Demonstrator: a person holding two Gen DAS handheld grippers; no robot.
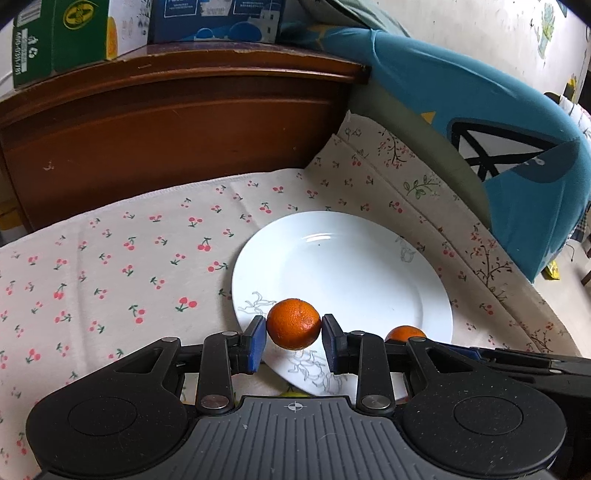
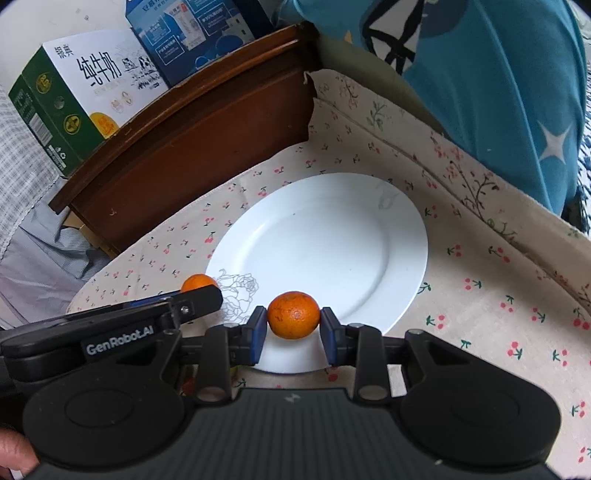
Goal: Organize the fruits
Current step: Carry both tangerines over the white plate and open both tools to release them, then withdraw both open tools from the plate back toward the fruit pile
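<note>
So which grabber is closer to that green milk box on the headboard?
Left. The left gripper, holding an orange over the plate's near rim, is on the side of the green box; the right gripper, gripping another orange, sits beside it, farther toward the blue cushion.

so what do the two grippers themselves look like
Both are black plastic with round side housings, a ribbed grey centre plate and silver rivets. The left gripper and right gripper have blue pads on their fingers. White "GenRobot.AI" lettering marks the left one's side.
</note>
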